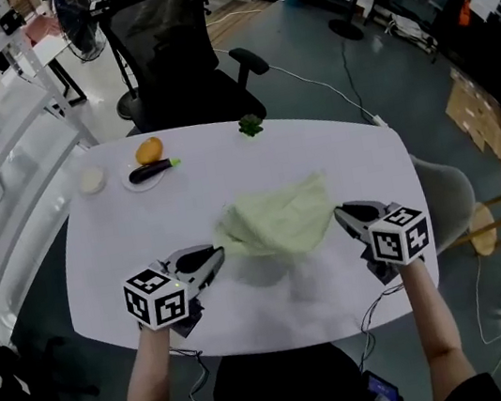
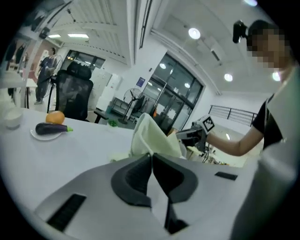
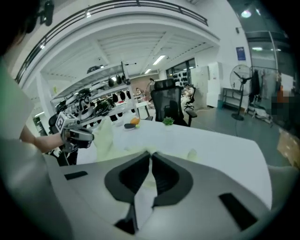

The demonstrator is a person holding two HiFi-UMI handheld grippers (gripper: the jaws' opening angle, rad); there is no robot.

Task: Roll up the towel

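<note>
left gripper (image 1: 216,256) jaws pinched tight on left corner of towel (image 1: 277,219); right gripper (image 1: 340,214) same on right corner. towel raised above table (image 1: 123,235) middle, long axis left-right between grippers.

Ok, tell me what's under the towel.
Under the towel, by its near edge, only bare table and a shadow show. The towel itself hides the tabletop beneath its middle and far side.

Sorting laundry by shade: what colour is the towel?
Pale green towel, clearest in the head view.
</note>
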